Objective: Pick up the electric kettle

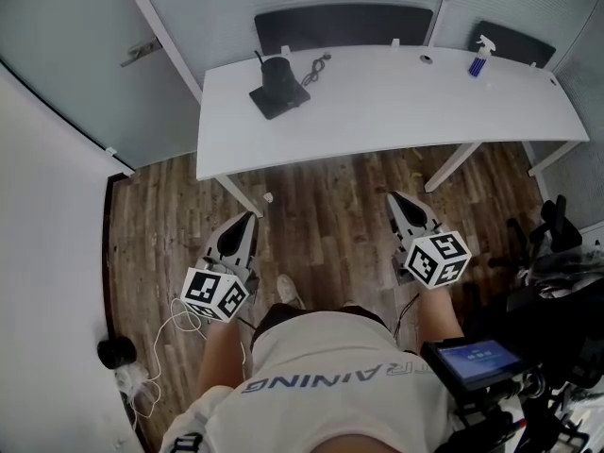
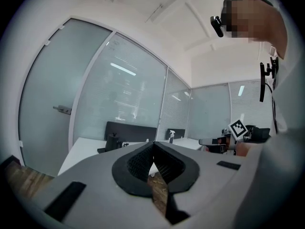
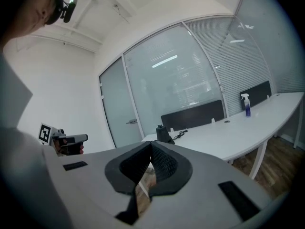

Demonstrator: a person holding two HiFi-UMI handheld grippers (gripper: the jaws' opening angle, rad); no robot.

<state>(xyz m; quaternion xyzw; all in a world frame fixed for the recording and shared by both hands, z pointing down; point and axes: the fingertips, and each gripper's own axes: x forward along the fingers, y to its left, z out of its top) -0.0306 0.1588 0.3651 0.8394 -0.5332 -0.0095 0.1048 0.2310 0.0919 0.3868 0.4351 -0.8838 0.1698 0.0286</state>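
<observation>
white counter (image 1: 396,111) carries the electric kettle (image 1: 277,74), which stands upright on its dark base (image 1: 280,102) near the far left corner. its cord (image 1: 317,66) trails off to the right toward the far edge, and we judge the kettle sits back there so the lead can reach behind the counter. a spray bottle (image 1: 479,57) stands well apart at the far right.

we hold both tools low over the wooden floor (image 1: 330,206), on the near side of the counter and well short of the kettle. the left tool (image 1: 247,223) has its jaws pressed together with nothing between them, and the right tool (image 1: 398,201) is likewise pressed together and empty. both point roughly level toward the counter, which suits an approach rather than a grasp.

the counter's near edge is bare in front of the kettle, so a straight reach from our side looks open. its left end lies close to the glass wall (image 1: 75,55), leaving little room to come in from the left. a counter leg (image 1: 241,196) stands just ahead of the left tool, below the edge. whichever tool goes in must spread its jaws first and keep off the cord.
</observation>
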